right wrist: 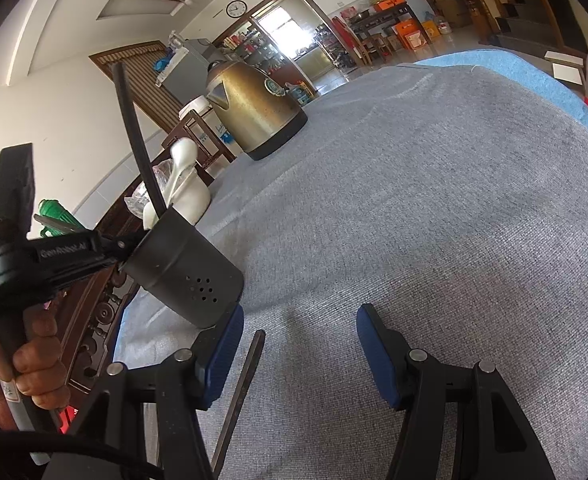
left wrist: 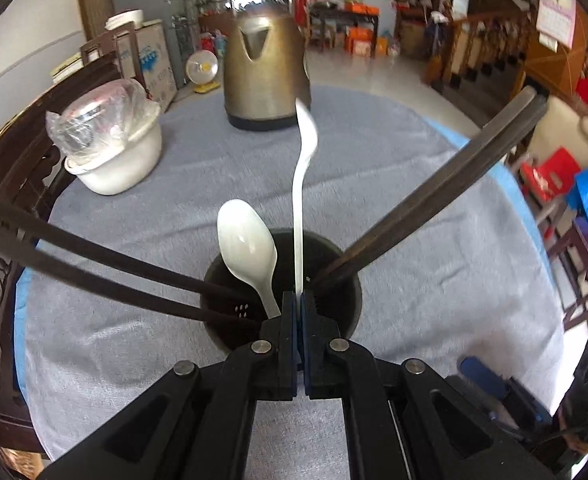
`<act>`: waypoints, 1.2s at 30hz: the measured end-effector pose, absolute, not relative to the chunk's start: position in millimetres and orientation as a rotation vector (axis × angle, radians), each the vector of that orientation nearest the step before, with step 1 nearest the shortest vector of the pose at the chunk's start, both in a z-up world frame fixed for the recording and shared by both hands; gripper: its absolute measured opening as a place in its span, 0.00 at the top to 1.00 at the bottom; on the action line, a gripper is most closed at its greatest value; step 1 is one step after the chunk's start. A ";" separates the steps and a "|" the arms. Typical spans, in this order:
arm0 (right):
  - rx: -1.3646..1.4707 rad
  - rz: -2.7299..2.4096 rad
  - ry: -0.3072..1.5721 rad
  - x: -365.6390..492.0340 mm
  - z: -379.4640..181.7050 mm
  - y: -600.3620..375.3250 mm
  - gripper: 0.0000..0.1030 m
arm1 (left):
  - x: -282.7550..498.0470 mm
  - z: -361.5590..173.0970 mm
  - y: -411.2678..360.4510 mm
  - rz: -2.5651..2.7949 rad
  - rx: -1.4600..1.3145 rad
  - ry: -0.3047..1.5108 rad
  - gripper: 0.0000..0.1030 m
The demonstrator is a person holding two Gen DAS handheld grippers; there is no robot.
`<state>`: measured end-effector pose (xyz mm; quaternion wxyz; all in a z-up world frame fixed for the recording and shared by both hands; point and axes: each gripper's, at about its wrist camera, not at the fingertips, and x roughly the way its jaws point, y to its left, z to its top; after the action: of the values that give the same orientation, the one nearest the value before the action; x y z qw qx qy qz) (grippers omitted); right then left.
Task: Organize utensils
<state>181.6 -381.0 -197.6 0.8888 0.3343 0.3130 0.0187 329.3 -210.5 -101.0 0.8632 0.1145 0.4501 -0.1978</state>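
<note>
Grey cloth point(left wrist: 413, 200) covers a round table in a cluttered living room, with a brass-coloured kettle point(left wrist: 264, 76) and a white pot point(left wrist: 122, 160) under plastic wrap at the far side. Near the front stands a dark utensil holder point(left wrist: 345, 312) — already holding a white spoon point(left wrist: 248, 246) and two pairs of dark chopsticks point(left wrist: 433, 196) leaning outward.

The left gripper point(left wrist: 298, 300) is clenched on the handle of a second white spoon point(left wrist: 303, 160), which rises edge-on above the holder's mouth. It looks like thin plastic or melamine: light, stiff, smooth enough to slip, so the hold low on the flat handle seems sound.

The right gripper point(right wrist: 299, 354) hangs spread wide over the cloth, grasping nothing. One more chopstick point(right wrist: 240, 392) lies on the cloth just beside its left finger — slim, rigid and prone to roll, probably best pinched across its middle.
</note>
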 end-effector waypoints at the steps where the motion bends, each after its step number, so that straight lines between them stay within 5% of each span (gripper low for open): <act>1: 0.695 0.038 0.650 181.5 -197.7 -381.0 0.39 | 329.9 -103.7 -211.5 -0.418 0.249 0.958 0.98; 16: 0.699 0.044 0.662 183.6 -198.7 -381.8 0.39 | 330.4 -104.8 -210.6 -0.498 0.253 0.999 0.97; 25: 0.697 0.048 0.668 186.1 -199.3 -382.4 0.39 | 329.0 -96.5 -209.4 -0.508 0.240 0.943 0.86; 28: 0.698 0.049 0.669 186.7 -199.6 -382.0 0.39 | 323.7 -85.1 -211.9 -0.511 0.258 0.896 0.74; 36: 0.700 0.047 0.670 186.6 -200.4 -382.6 0.39 | 314.6 -71.6 -203.3 -0.515 0.254 0.844 0.74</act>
<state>186.6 -382.6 -200.4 0.8846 0.3366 0.3218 0.0224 314.6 -203.3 -71.6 0.8727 0.1215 0.4037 -0.2464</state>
